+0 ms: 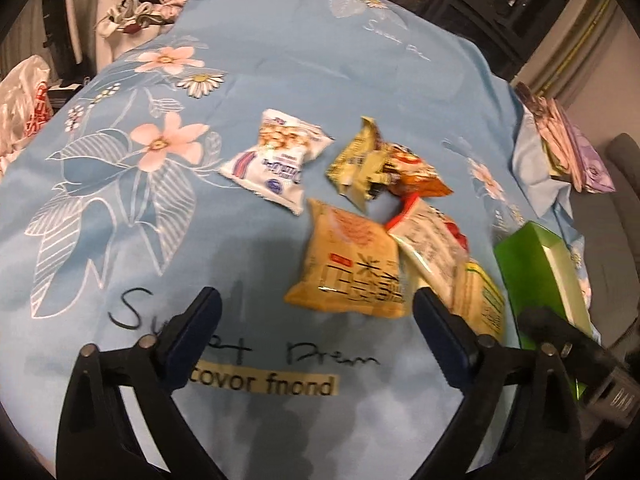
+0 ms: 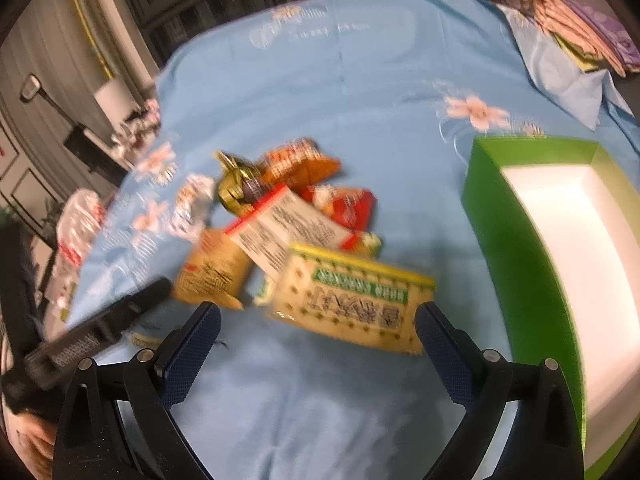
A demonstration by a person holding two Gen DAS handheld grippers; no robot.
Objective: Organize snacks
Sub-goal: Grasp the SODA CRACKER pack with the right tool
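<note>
Hovering both grippers over the light blue floral bedsheet (image 1: 280, 60); left gripper (image 1: 316, 312) and right gripper (image 2: 318, 326) both have jaws spread wide, holding nothing.

Snacks sit in a loose pile mid-sheet: white crinkly pouch with a popcorn print (image 1: 276, 160) off to the left on its own, crumpled gold foil wrapper (image 1: 356, 164) against an orange packet (image 1: 416, 176), tan pillow bag with black characters (image 1: 352, 264) nearest my left jaws, and a yellow cracker pack with a green band (image 2: 352, 300) just ahead of my right jaws. A white-backed packet with a printed label (image 2: 284, 232) overlaps the tan bag and the cracker pack.

Open green cardboard box with white inside (image 2: 560, 240) stands just right of the pile, nothing visible in it; I judge that's the destination.

Handling guess: all light, air-puffed film, slippery, contents crushable. I'd pinch the crimped end seams, not the bellies. Cracker pack looks stiffer; take it across its short width.

Room: bare sheet near side and far. Box wall is close on the right, so approach over its rim. The left gripper's body shows at the right view's left edge; keep the two apart.
</note>
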